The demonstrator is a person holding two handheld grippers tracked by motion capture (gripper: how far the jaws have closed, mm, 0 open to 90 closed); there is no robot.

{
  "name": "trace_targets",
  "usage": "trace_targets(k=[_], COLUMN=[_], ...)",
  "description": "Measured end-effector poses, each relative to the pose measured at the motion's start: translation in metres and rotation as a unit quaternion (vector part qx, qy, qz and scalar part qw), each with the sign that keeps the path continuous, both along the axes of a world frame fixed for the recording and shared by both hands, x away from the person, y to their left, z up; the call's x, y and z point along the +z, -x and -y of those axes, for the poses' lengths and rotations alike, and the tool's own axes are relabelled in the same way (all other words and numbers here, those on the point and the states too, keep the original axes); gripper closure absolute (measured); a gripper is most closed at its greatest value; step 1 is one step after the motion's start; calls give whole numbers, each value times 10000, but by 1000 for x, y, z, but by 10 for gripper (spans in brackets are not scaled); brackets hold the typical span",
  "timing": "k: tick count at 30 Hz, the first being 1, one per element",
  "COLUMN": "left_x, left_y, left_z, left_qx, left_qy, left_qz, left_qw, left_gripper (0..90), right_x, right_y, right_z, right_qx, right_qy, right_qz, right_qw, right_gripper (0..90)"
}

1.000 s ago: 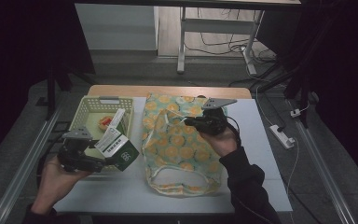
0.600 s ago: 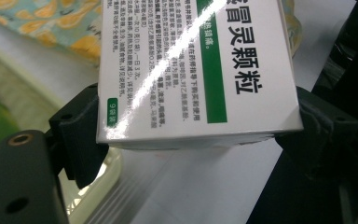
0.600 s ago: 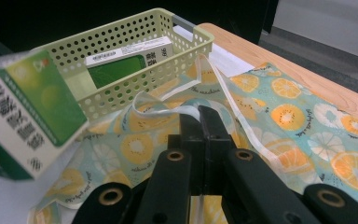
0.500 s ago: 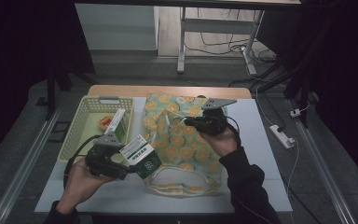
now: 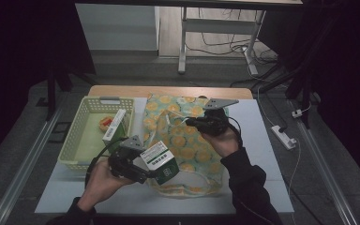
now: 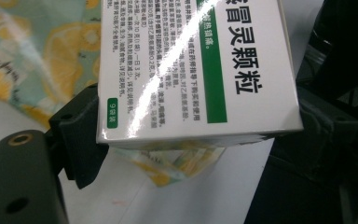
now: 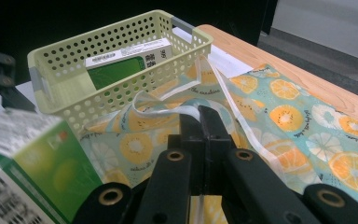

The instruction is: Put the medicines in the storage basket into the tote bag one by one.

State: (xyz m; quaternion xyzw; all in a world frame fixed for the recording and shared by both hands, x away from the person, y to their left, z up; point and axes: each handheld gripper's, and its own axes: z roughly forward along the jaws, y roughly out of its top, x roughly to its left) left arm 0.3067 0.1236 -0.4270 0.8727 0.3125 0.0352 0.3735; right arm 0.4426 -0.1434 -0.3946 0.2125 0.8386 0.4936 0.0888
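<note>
A cloth bag (image 5: 183, 140) printed with orange slices lies flat on the white table. My right gripper (image 5: 193, 122) is shut on the bag's white strap (image 7: 168, 109) near the bag's mouth, and the strap runs between the closed jaws of this gripper (image 7: 200, 116). My left gripper (image 5: 153, 172) is shut on a green and white medicine box (image 5: 160, 161), held tilted over the bag's near left edge. In the left gripper view the box (image 6: 196, 70) sits between the two black jaws, with the bag (image 6: 42, 51) under it.
A pale green perforated basket (image 5: 82, 136) stands left of the bag. It holds a second medicine box (image 5: 114, 124) on edge and a small orange item (image 5: 105, 124). A power strip (image 5: 283, 137) lies on the floor to the right.
My left gripper has carried the medicine box rightward, from in front of the basket to the bag's near left edge. The right gripper has kept still on the strap.
</note>
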Motion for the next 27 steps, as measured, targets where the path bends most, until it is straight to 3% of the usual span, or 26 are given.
trace_targets(k=[14,19,27], left_x=[-21,-28,-37], left_y=[-35,-50,-70], left_z=[42,48,58], left_qx=[116,294,501], left_qy=[-364,-335,-460], left_qz=[72,30,70], left_qw=[9992,9990,9977], left_gripper=[175,175,174], right_x=[-1,-1,-2], right_y=[0,1,1], right_z=[-1,-1,-2], right_qx=[26,15,15], right_qy=[4,6,17], right_qz=[-1,-7,-21], right_qw=[10000,10000,10000], right_gripper=[899,899,899])
